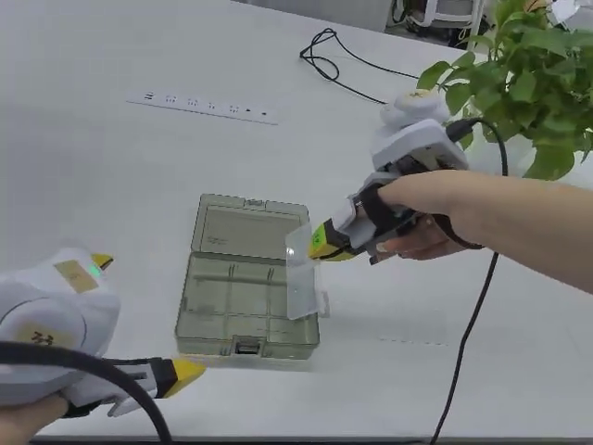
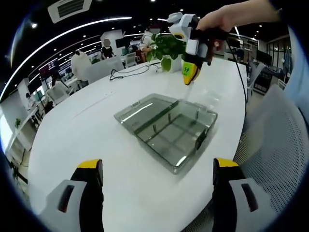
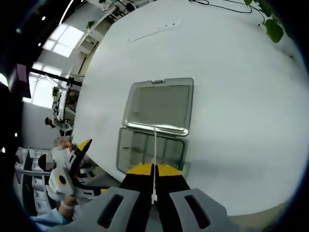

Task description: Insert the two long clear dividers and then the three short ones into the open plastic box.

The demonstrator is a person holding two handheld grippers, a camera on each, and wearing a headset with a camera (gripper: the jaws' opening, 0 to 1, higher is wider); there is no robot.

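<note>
The clear divider (image 1: 301, 276) is pinched in my right tongs (image 1: 321, 247), which are clenched tight on its top edge. The sheet hangs down over the right-hand side of the box (image 1: 278, 345). In the right gripper view it's edge-on, just a thin line running out over the tray toward the hinge. Can't tell if its bottom edge is touching the box or hovering just above it.

The box sits open and flat on the white table (image 1: 111, 195), lid (image 1: 252, 229) folded back on the far side, tray nearer me. There's some clear partitioning in the tray, but I can't count it.

My left tongs (image 1: 143, 317) are spread wide with nothing in them, low at the near left, apart from the box.

Further back on the table are a white power strip (image 1: 204, 107), a looped black cable (image 1: 324, 57) and a leafy plant (image 1: 523, 79) off to the right.
</note>
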